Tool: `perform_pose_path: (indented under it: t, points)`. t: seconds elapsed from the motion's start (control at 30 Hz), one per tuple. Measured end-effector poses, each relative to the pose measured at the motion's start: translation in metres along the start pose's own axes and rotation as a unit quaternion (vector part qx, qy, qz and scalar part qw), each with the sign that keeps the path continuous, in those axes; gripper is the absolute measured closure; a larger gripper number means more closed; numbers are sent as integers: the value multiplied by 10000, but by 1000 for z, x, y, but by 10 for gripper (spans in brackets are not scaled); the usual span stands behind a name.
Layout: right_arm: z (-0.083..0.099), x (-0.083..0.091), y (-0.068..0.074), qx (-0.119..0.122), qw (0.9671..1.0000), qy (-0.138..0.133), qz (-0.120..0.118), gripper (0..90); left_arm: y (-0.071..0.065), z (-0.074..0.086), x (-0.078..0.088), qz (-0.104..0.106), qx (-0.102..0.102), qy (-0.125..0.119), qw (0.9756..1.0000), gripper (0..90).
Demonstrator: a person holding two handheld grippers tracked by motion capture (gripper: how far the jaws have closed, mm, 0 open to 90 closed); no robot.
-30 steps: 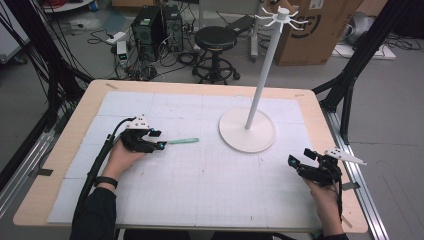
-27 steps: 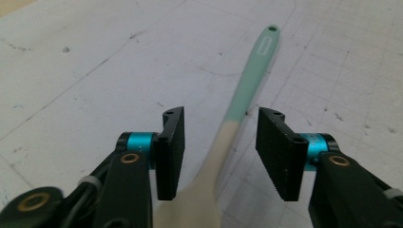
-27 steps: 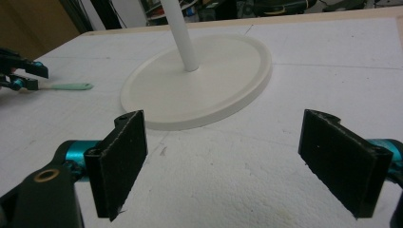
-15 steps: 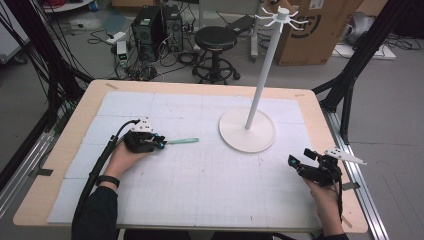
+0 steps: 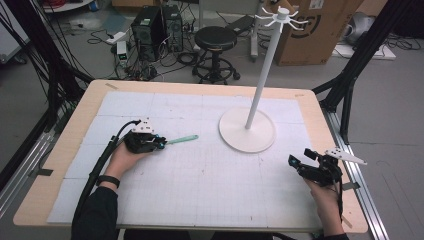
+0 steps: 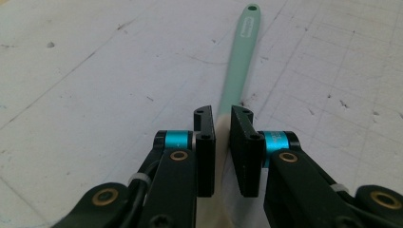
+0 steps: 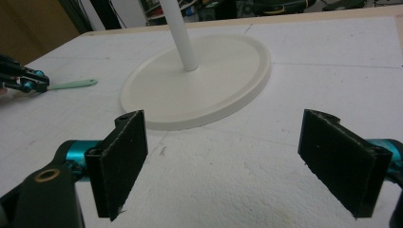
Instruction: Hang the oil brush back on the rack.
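While the left gripper lies low on the white mat at table's left, its jaws are closed on a mint spatula. In left gripper view the jaws pinch the cream end of the spatula; the green handle w/ hole at tip runs away from them, flat on the mat. Right gripper sits near the mat's right edge, well apart from the spatula, jaws wide open w/ nothing between. In right gripper view the pads frame bare mat, w/ the white stand just beyond. Stand's round base sits right of center, pole upright, hooks on top. Spatula tip points toward the base, not touching.
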State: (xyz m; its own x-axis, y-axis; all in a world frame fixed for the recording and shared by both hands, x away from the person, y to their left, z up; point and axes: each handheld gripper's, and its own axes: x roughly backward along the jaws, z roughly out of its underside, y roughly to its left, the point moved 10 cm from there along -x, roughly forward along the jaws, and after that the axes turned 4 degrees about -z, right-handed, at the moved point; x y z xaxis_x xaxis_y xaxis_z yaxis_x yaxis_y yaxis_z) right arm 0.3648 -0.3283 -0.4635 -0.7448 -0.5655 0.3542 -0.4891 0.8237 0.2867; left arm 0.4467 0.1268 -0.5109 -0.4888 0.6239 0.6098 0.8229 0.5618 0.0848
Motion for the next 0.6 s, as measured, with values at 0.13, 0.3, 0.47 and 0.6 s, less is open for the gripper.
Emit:
perform_pose_path:
  t: [0.13,0.3,0.47,0.6]
  points:
    - [0,-1,1,-26,10000,14,-7,160,0,0,0,9,6,3,10000,810]
    - [0,-1,1,-23,10000,9,-14,160,0,0,-1,6,38,-33,10000,802]
    - [0,-1,1,-34,10000,18,-19,160,1,0,0,17,64,-32,10000,802]
    - [-2,0,0,-84,9999,-62,-82,160,1,0,0,50,50,-23,10000,817]
